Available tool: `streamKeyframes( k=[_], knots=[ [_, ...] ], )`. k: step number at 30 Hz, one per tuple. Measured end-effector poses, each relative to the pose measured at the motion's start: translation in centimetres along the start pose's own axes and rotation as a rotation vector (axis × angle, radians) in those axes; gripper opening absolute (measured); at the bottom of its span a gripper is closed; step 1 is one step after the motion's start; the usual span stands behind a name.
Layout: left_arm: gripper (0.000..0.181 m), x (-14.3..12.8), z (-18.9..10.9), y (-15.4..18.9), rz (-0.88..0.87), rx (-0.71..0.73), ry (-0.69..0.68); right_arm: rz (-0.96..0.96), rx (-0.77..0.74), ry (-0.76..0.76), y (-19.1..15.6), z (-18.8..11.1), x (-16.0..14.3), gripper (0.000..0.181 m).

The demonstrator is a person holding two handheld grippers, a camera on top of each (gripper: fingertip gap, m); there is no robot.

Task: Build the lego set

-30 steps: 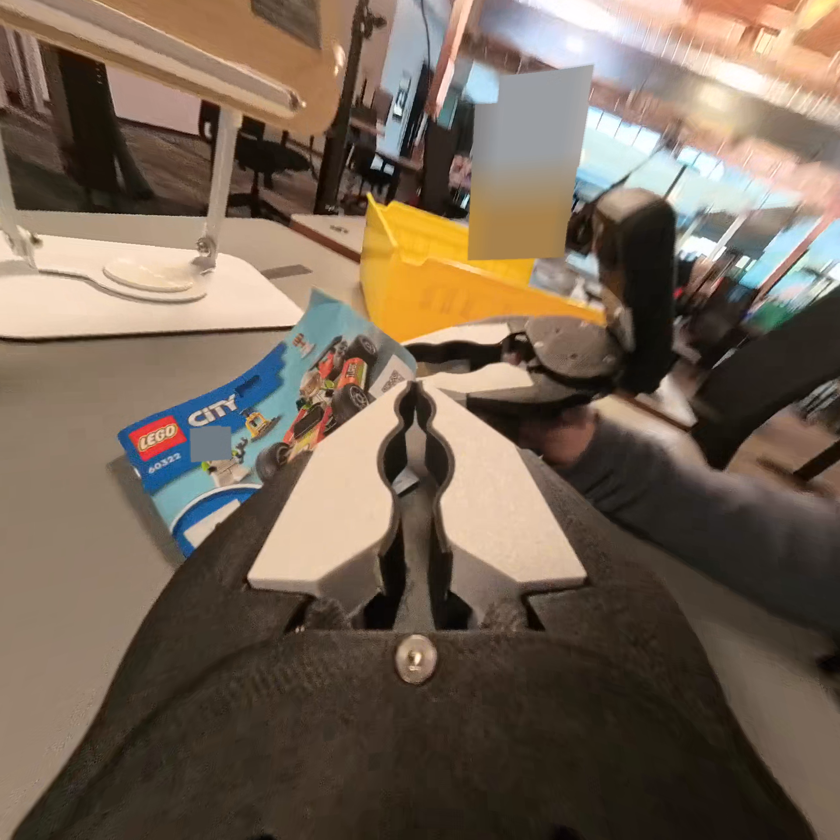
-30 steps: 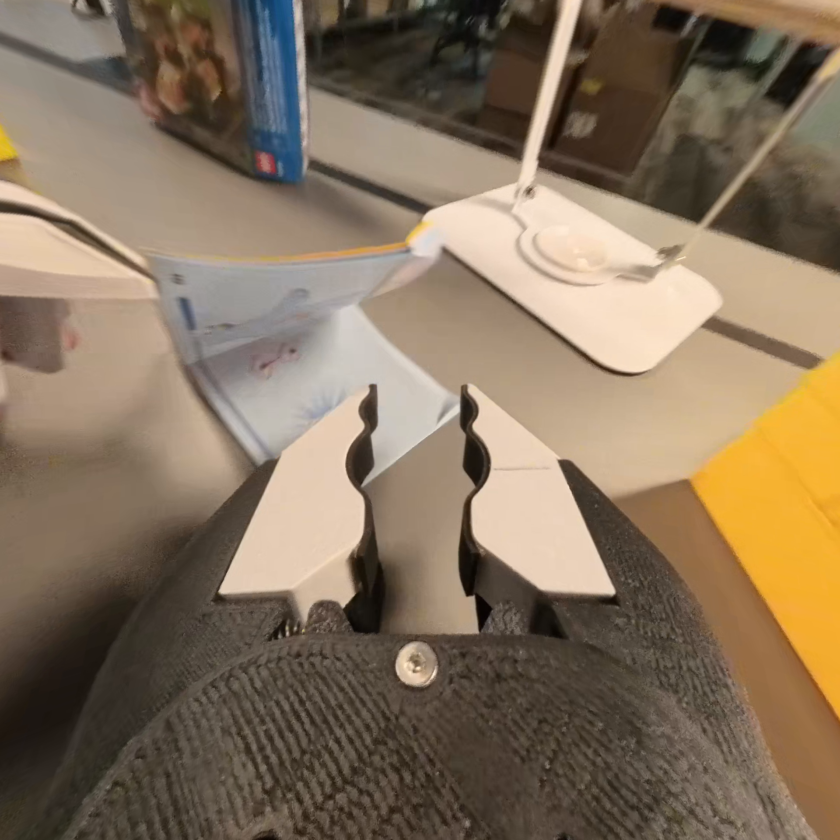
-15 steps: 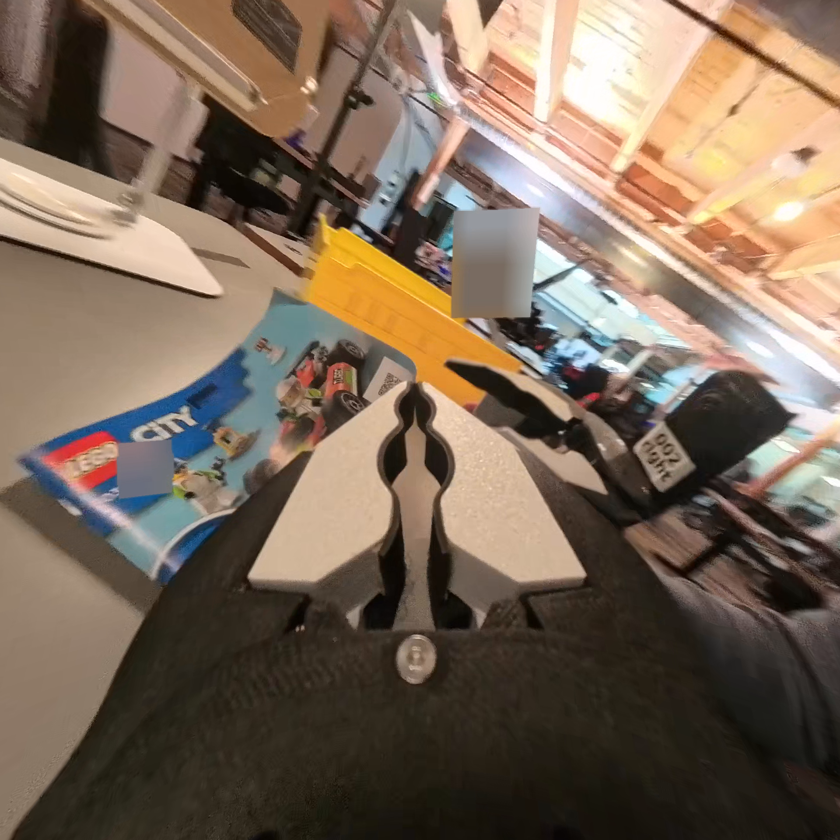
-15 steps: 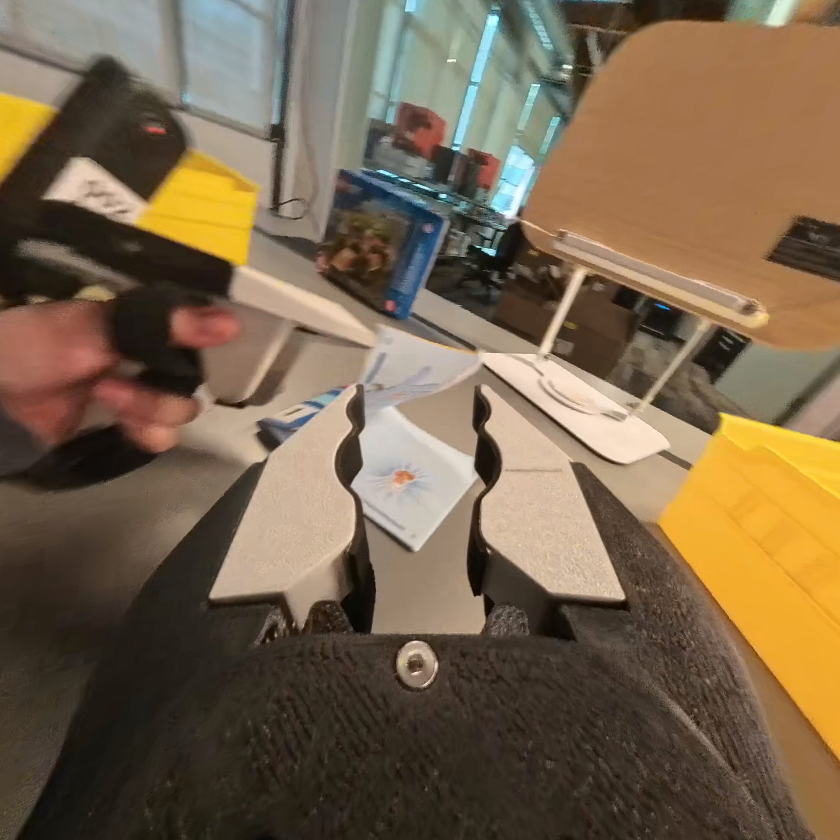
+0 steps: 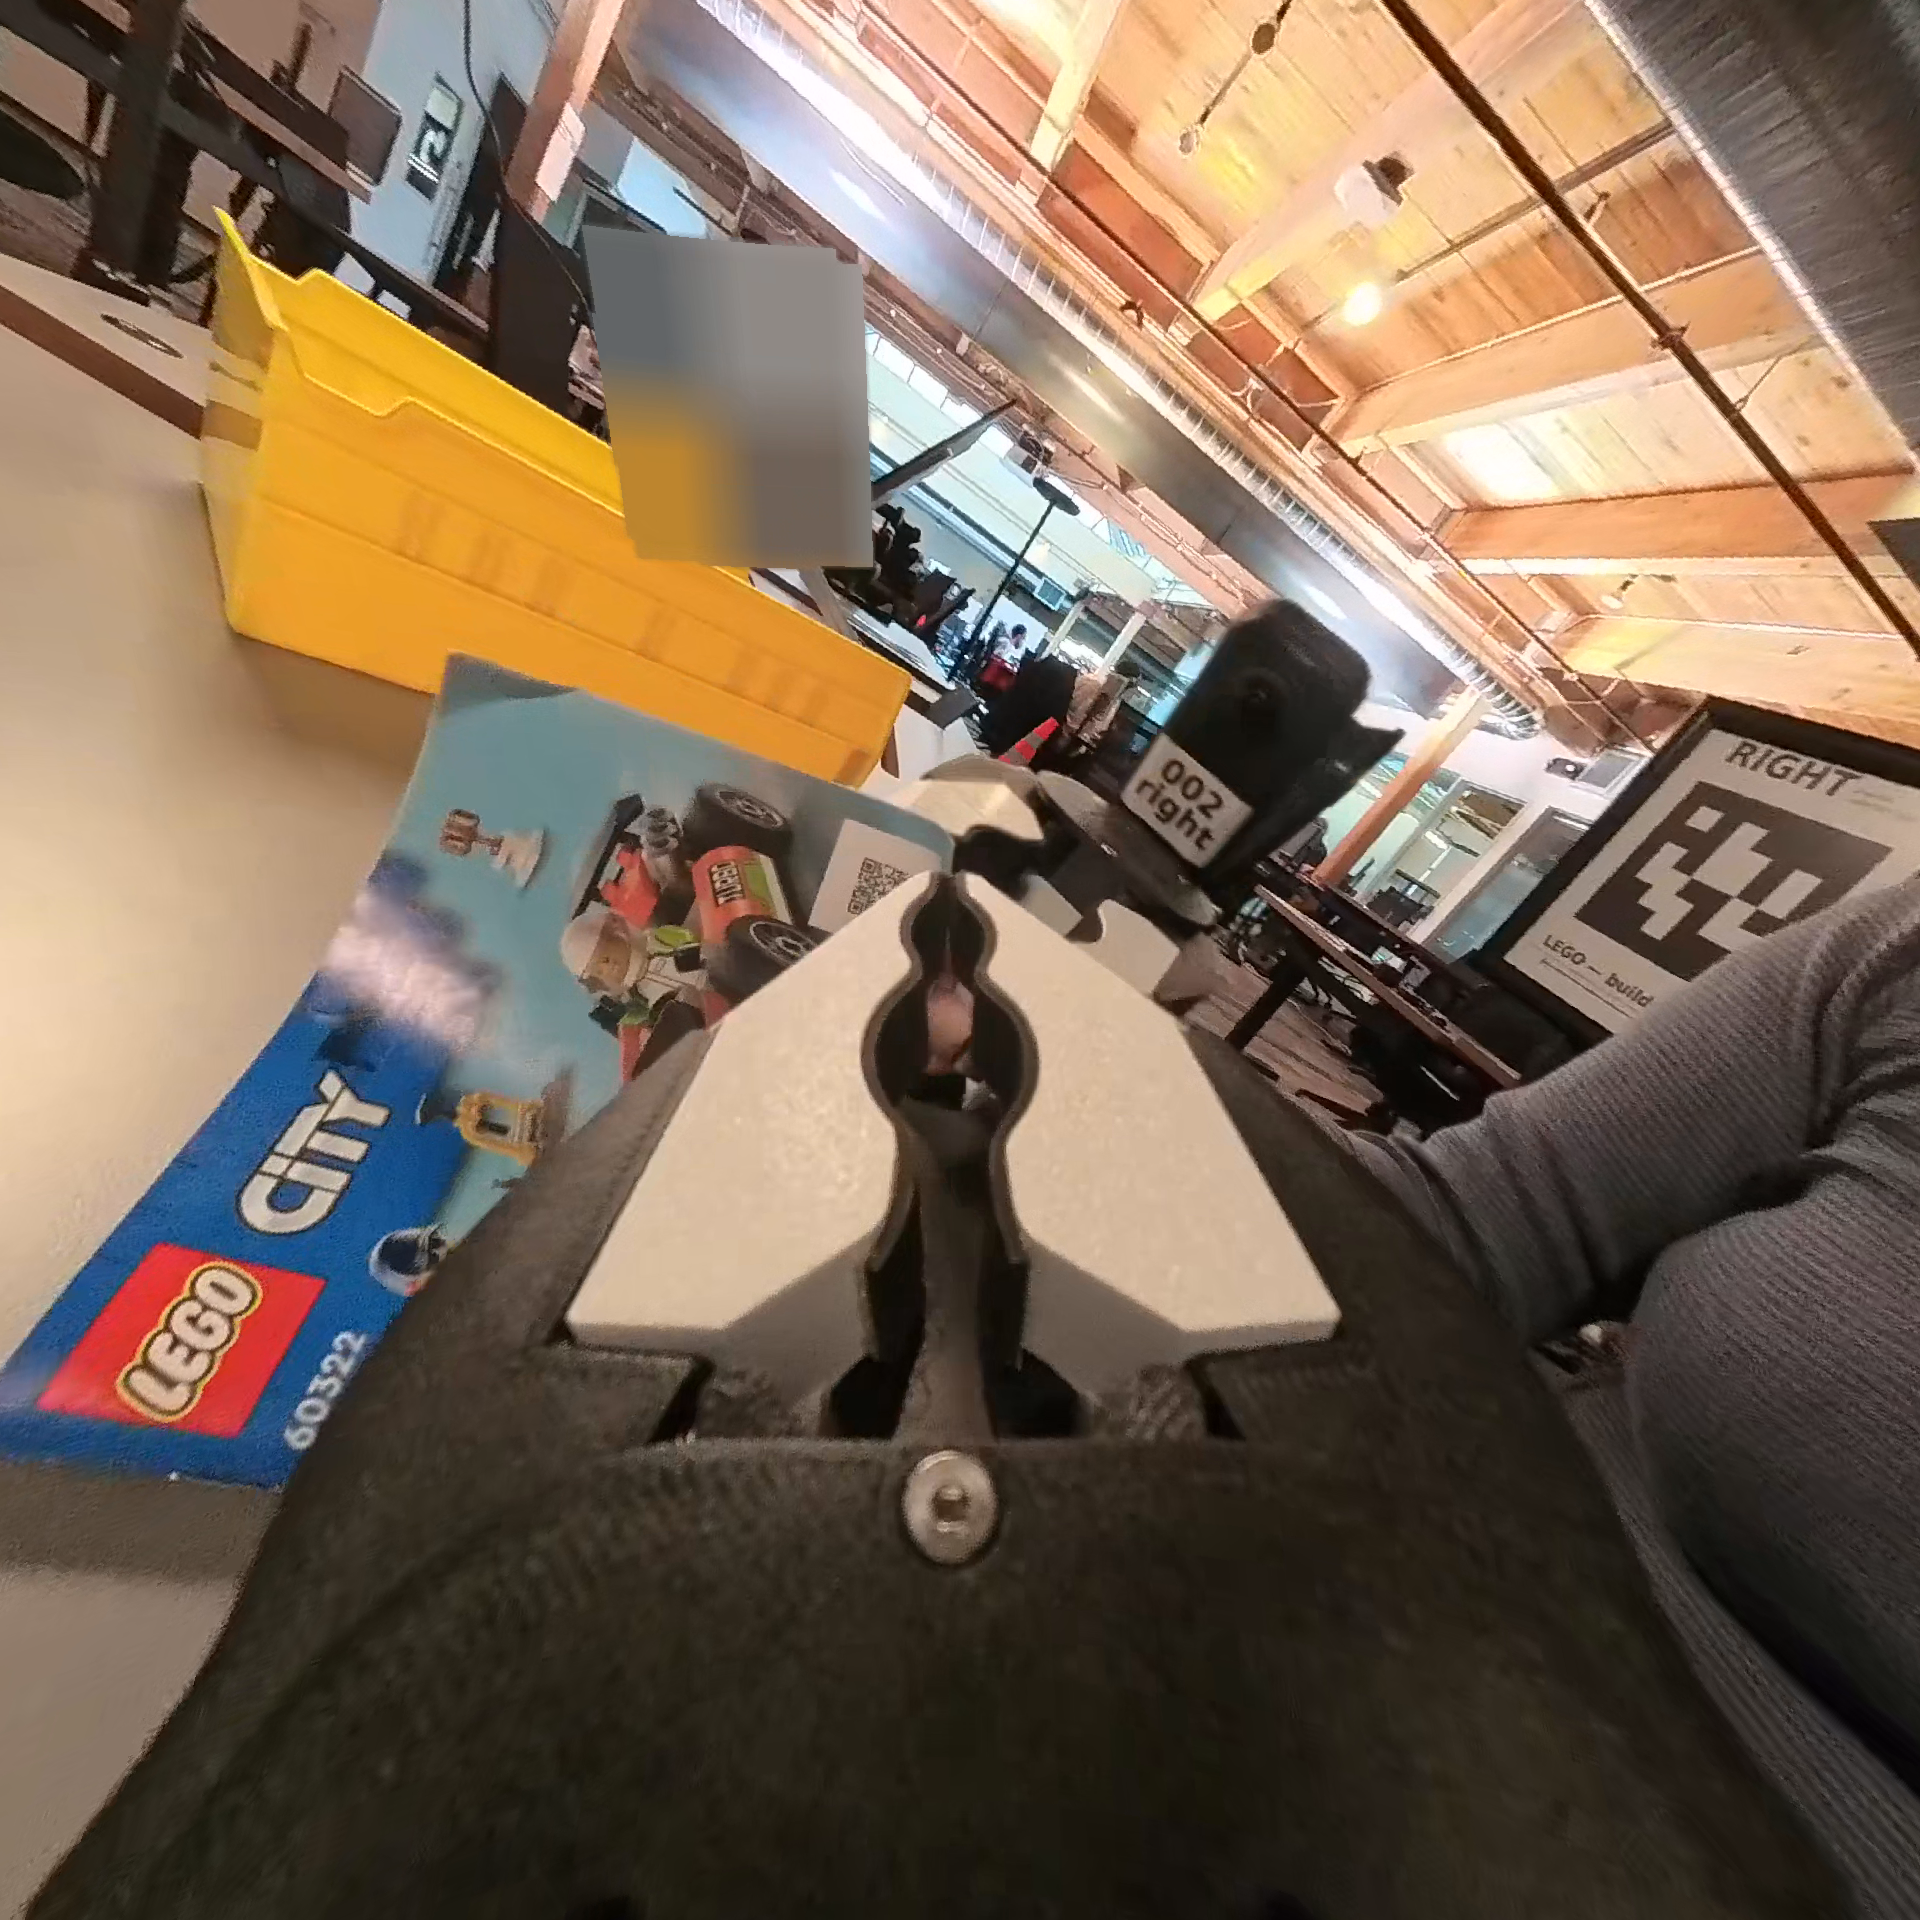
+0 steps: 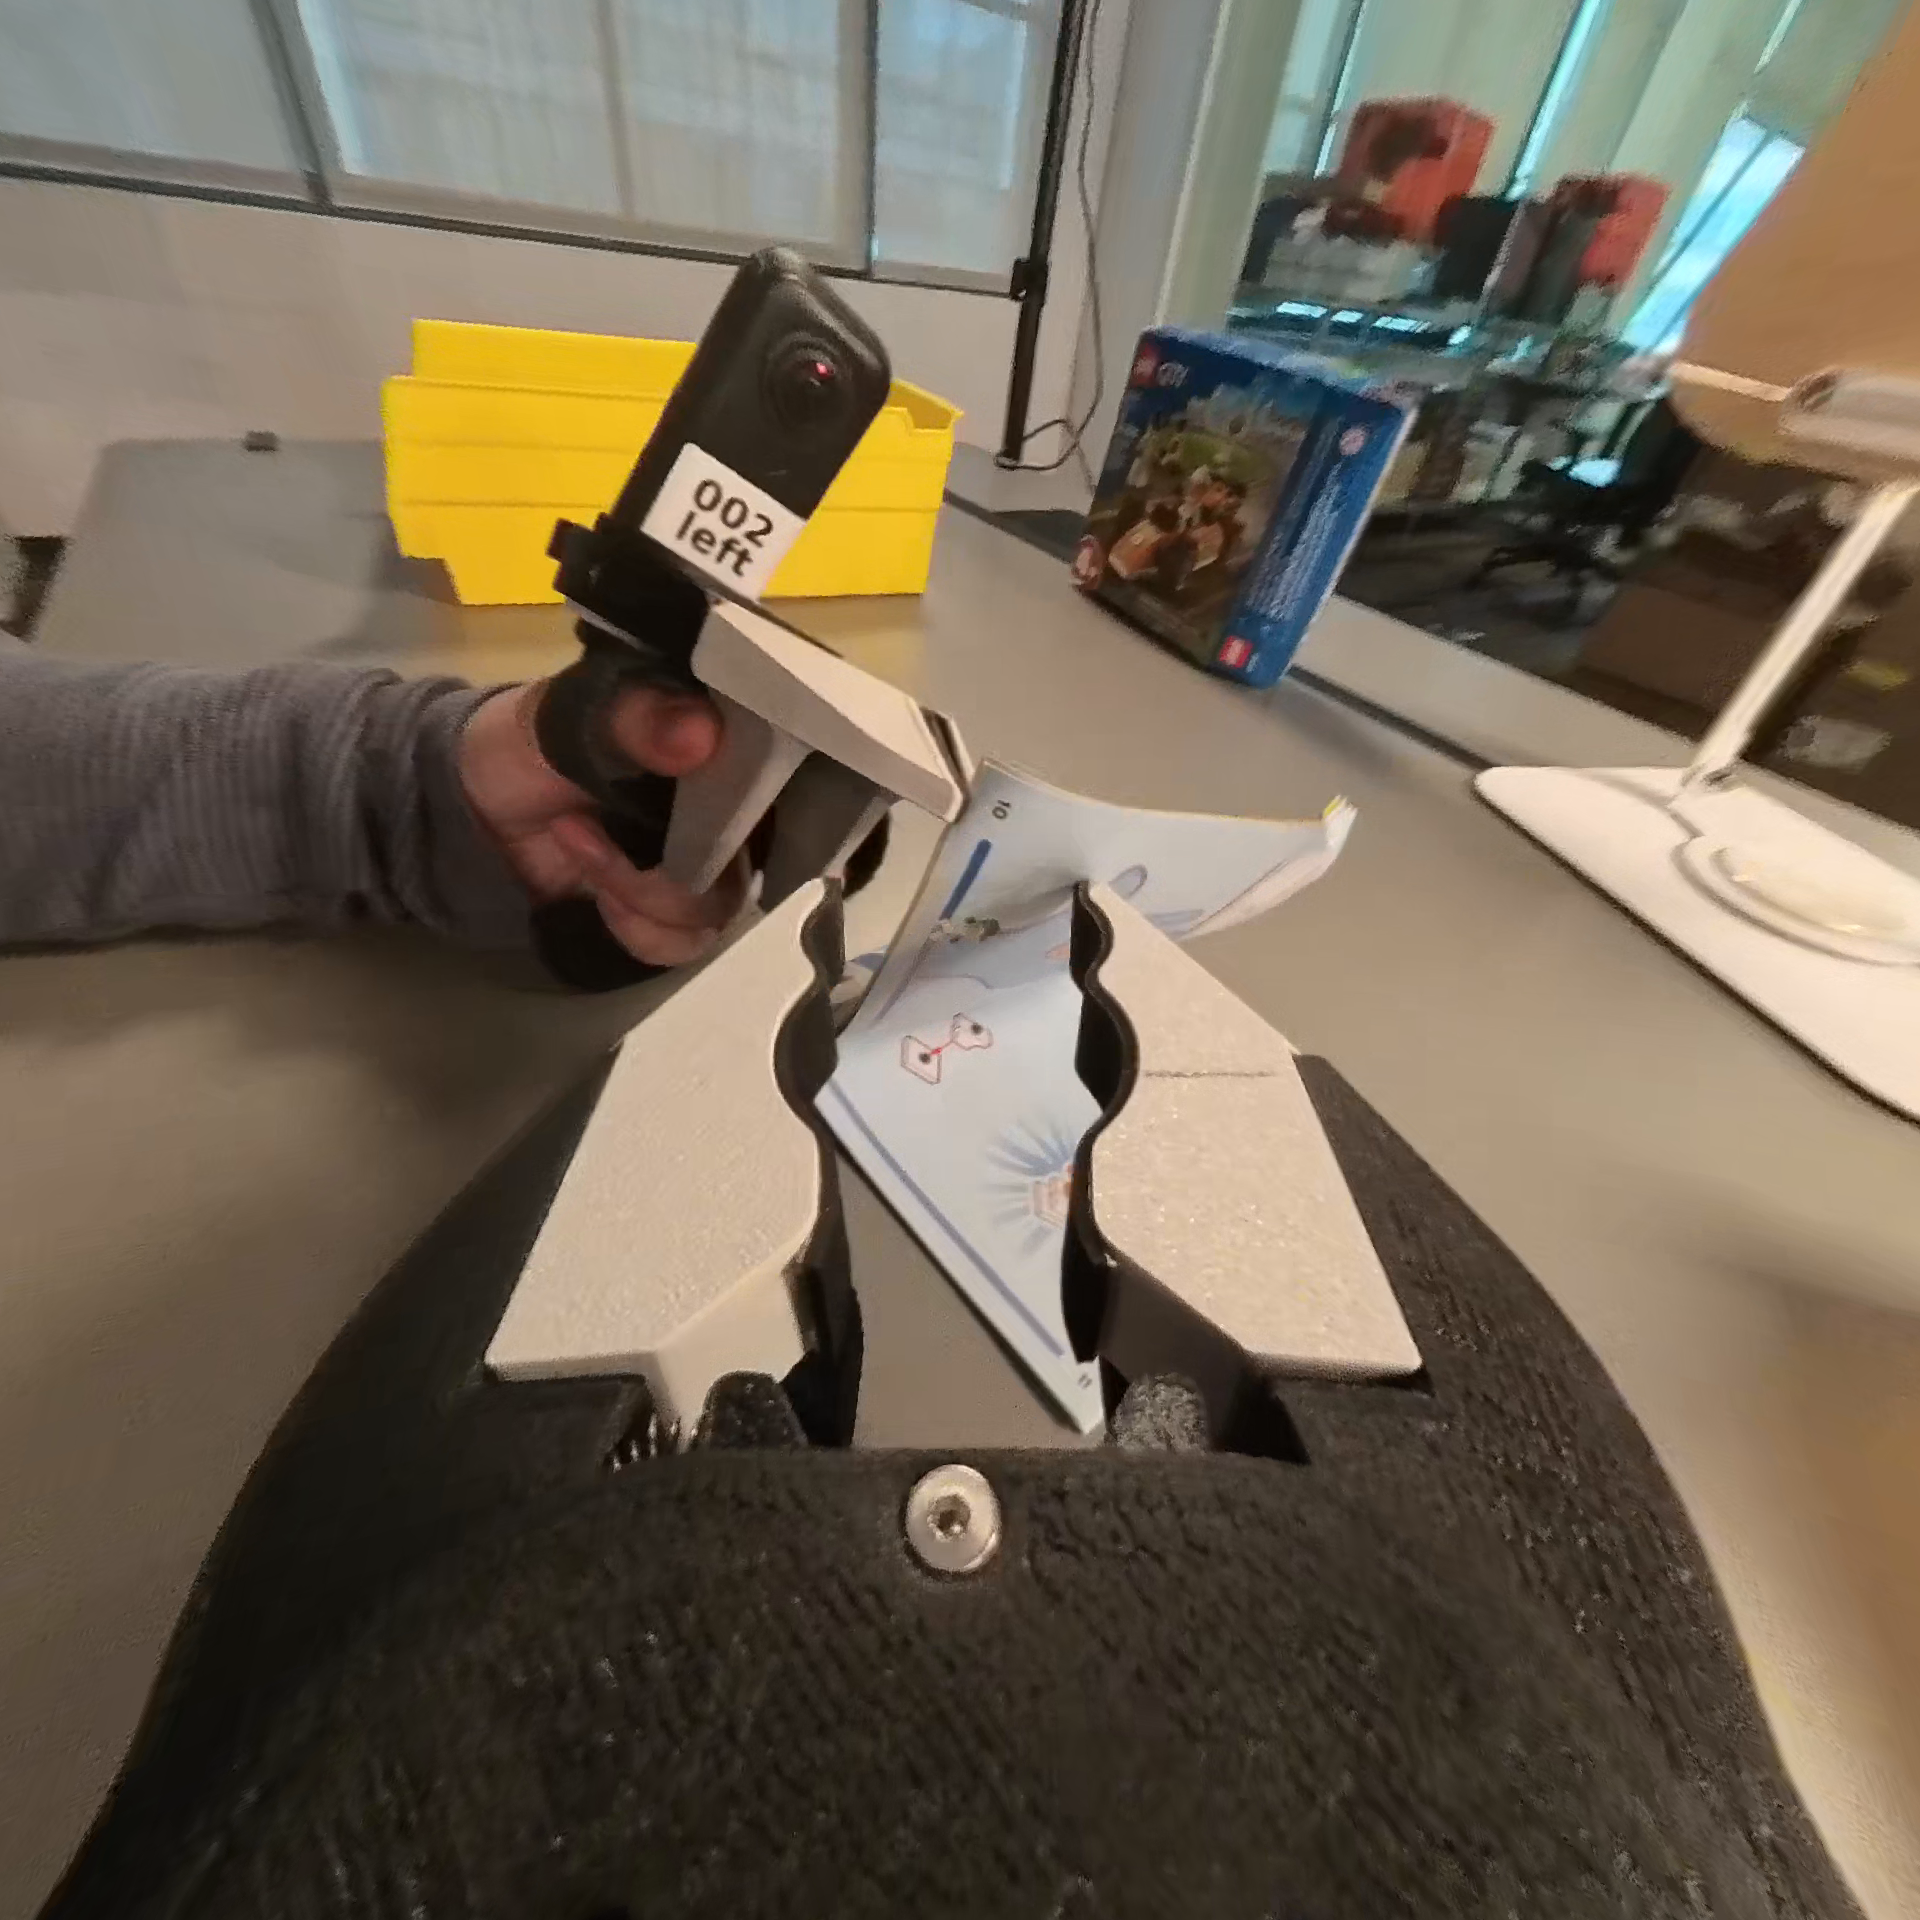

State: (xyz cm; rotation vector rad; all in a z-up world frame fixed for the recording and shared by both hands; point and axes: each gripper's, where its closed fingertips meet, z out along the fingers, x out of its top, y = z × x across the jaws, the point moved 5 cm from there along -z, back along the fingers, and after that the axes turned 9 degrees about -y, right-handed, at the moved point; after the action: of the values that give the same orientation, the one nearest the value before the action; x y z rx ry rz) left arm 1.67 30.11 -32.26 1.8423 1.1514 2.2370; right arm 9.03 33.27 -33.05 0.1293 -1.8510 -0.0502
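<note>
1. Left gripper [image 6: 951, 795] — jaws closed on the corner of the thin, glossy blue-and-white paper instruction booklet [image 6: 1132, 862], lifting its front pages off the grey tabletop [image 6: 1351, 831].
2. Right gripper [image 6: 951, 935] — jaws apart, holding nothing, hovering over the exposed page.
3. Judgement: lift slowly, keep the pinch at the edge, press the lower pages flat with the right.
4. Yellow plastic bin [image 6: 499, 488] and blue cardboard set box [image 6: 1247, 520] sit well behind.

Glossy paper booklet [image 5: 540, 935]; matt grainy plastic claw [image 6: 951, 899] fingers (black mount rough-textured); smooth yellow plastic bin [image 5: 436, 520].
</note>
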Motion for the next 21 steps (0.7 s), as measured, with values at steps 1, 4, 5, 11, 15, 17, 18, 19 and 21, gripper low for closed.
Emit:
streamKeyframes(
  k=[1,4,5,11,15,17,18,19,21],
  knots=[
    [0.000,-0.1,0.0,0.1,-0.003,-0.013,-0.007,0.030,0.037,-0.009,0.0,0.0,-0.1,0.042],
    [0.000,-0.3,0.0,0.6,-0.033,-0.103,-0.040,0.187,0.260,0.005,-0.7,-0.2,-0.1,0.041],
    [0.000,-0.4,0.0,0.8,-0.042,-0.140,-0.047,0.257,0.350,0.019,-1.0,-0.2,0.0,0.042],
    [0.000,-0.3,-0.5,1.5,-0.078,-0.276,-0.050,0.310,0.451,0.096,-1.5,-0.5,0.7,0.042],
    [0.000,-0.1,-0.8,1.6,-0.092,-0.303,-0.023,0.424,0.492,0.228,-0.3,-1.7,1.7,0.038],
    [0.000,-0.1,-0.9,1.6,-0.102,-0.313,-0.021,0.530,0.532,0.274,0.5,-2.1,1.9,0.034],
    [0.000,-0.1,-0.9,1.6,-0.105,-0.319,-0.023,0.577,0.540,0.265,0.9,-1.9,1.6,0.034],
    [0.000,-0.2,-0.8,1.6,-0.105,-0.320,-0.025,0.603,0.537,0.248,1.1,-1.7,1.3,0.034],
    [0.000,-0.2,-0.8,1.7,-0.100,-0.320,-0.029,0.605,0.500,0.188,1.2,-1.2,0.7,0.034]
  ],
)
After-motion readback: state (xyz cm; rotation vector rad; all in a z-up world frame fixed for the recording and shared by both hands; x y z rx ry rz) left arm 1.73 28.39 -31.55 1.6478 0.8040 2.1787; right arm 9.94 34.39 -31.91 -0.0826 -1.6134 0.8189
